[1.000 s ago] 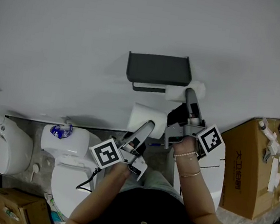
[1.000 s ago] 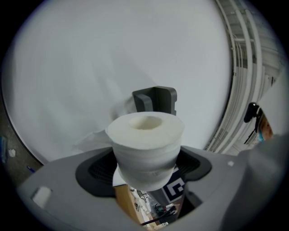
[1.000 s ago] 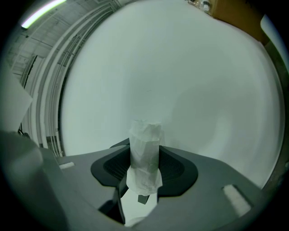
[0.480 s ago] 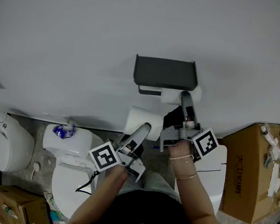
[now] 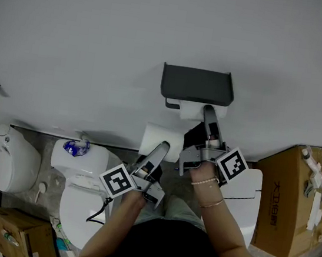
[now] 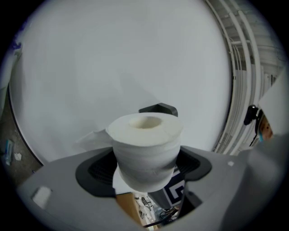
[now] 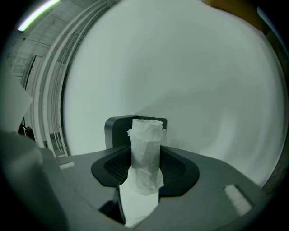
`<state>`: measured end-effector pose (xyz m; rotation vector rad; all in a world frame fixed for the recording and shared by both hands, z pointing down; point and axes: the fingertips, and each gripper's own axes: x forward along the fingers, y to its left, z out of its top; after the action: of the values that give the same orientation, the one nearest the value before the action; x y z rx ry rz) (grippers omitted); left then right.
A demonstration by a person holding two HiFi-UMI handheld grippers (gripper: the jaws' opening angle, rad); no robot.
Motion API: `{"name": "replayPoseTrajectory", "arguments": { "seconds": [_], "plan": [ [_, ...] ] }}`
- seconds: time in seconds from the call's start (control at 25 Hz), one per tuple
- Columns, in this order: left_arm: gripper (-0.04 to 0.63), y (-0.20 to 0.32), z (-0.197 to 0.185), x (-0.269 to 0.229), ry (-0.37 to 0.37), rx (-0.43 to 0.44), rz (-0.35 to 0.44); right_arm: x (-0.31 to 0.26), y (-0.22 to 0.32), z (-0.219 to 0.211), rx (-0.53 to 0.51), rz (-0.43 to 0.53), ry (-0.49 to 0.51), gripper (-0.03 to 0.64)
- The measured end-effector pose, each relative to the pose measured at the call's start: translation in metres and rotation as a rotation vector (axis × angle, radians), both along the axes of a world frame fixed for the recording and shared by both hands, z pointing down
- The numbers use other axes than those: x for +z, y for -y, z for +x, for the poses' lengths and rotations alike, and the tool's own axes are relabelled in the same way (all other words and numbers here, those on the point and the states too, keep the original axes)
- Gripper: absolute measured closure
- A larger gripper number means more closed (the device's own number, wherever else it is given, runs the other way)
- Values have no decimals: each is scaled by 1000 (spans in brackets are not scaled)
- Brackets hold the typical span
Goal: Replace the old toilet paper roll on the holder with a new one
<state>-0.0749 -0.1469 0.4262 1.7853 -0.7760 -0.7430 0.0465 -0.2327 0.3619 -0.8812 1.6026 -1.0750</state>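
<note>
The right gripper, clamped on the nearly spent roll, has slid it leftward under the black holder, so removal seems underway, while the left gripper grips the new roll just below.

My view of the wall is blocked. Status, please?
Left gripper shut on new roll. Right gripper shut on old roll, at holder. On bar or off: cannot tell. Nothing blocking seen.
</note>
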Motion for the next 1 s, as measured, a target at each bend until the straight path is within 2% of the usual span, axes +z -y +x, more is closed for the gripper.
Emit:
{"name": "replayPoseTrajectory", "arguments": {
  "seconds": [0.72,1.0],
  "plan": [
    [193,-2,-7,4,6,-48,-10,2,3,-22,-102,9,-41,440],
    [193,-3,-7,7,7,-52,-16,3,3,-27,-145,18,-56,413]
  ]
}}
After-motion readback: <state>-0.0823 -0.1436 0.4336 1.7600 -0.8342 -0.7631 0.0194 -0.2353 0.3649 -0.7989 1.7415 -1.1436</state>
